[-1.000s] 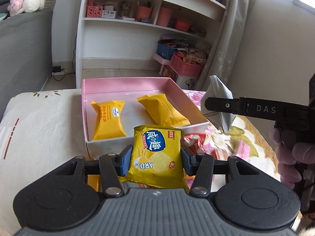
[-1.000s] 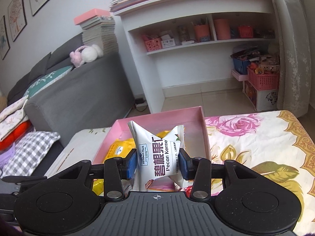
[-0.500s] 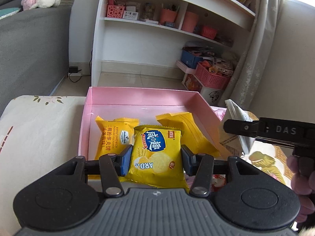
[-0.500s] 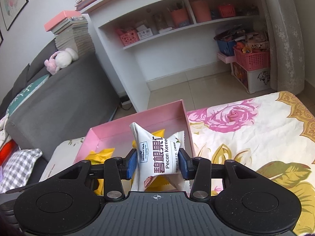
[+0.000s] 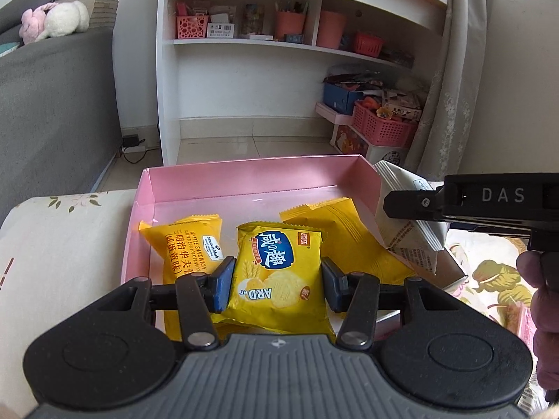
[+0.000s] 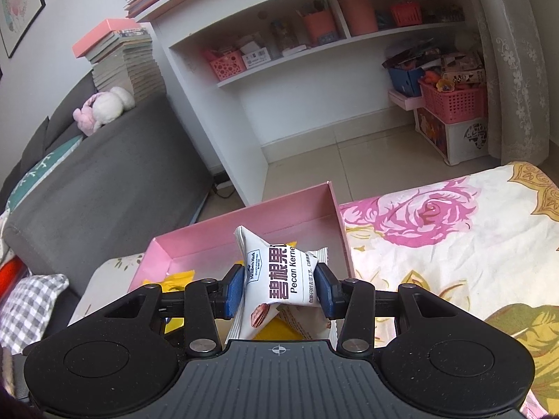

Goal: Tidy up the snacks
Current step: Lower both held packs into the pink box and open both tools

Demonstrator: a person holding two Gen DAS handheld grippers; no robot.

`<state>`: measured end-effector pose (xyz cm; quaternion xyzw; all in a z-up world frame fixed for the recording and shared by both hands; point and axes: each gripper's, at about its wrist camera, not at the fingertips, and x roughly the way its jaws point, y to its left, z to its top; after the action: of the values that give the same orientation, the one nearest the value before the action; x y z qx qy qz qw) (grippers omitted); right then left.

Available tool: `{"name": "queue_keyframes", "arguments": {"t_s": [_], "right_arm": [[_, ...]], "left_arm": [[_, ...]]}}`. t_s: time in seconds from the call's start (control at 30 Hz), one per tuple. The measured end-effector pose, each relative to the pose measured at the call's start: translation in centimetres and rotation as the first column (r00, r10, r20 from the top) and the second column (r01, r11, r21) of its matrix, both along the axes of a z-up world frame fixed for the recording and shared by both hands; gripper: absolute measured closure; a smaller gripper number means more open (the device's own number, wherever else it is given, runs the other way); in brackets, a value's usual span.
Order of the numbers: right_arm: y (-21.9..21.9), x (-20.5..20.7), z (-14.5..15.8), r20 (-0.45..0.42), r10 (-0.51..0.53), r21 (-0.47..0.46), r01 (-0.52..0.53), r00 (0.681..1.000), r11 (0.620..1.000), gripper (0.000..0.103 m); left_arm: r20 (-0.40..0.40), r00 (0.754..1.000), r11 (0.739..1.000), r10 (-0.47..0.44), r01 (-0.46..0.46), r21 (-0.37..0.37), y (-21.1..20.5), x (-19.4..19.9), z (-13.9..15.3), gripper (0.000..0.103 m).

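Note:
My left gripper (image 5: 276,288) is shut on a yellow cracker packet (image 5: 277,279) and holds it over the near side of the open pink box (image 5: 251,178). Two yellow snack packets lie in the box, one at the left (image 5: 188,248) and one at the right (image 5: 342,241). My right gripper (image 6: 279,291) is shut on a white pecan kernel packet (image 6: 279,276) and holds it over the box's right wall (image 6: 340,230). That packet also shows in the left wrist view (image 5: 408,223), at the box's right edge.
The box stands on a table with a floral cloth (image 6: 454,244). A grey sofa (image 6: 104,181) is at the left. A white shelf unit (image 5: 279,70) and pink baskets (image 5: 380,125) stand beyond the table. More snack packets (image 5: 527,324) lie at the right.
Both grippers have moved forward towards the box with their packets. The cracker packet is now over the box interior, and the pecan packet has come to the box's right wall.

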<state>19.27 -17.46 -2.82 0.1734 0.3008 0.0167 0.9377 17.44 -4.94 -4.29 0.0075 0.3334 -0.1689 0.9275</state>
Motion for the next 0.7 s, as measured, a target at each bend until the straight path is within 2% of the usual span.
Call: {"name": "queue_keyframes", "arguments": {"t_s": [0.27, 0.37, 0.43, 0.5, 0.7], "right_arm": [[-0.3, 0.5, -0.8, -0.020, -0.023, -0.002, 0.023, 1.000, 1.000, 0.060], [-0.6, 0.4, -0.6, -0.014, -0.042, 0.018, 0.042, 0.999, 0.999, 0.051], [-0.9, 0.2, 0.0, -0.003, -0.044, 0.038, 0.044, 0.999, 0.998, 0.041], [-1.0, 0.0, 0.4, 0.010, -0.037, 0.047, 0.037, 0.999, 0.998, 0.032], [-0.7, -1.0, 1.7, 0.018, -0.026, 0.023, 0.025, 1.000, 0.999, 0.025]], "left_arm": [[-0.005, 1.000, 1.000, -0.013, 0.013, 0.003, -0.6, 0.5, -0.3, 0.055], [-0.004, 1.000, 1.000, -0.014, 0.014, 0.009, -0.6, 0.4, -0.4, 0.049], [0.000, 1.000, 1.000, -0.017, 0.017, 0.007, -0.5, 0.2, -0.2, 0.039], [0.005, 1.000, 1.000, -0.017, 0.017, 0.006, -0.4, 0.1, 0.0, 0.035], [-0.002, 1.000, 1.000, -0.018, 0.018, 0.001, -0.3, -0.5, 0.7, 0.021]]}}
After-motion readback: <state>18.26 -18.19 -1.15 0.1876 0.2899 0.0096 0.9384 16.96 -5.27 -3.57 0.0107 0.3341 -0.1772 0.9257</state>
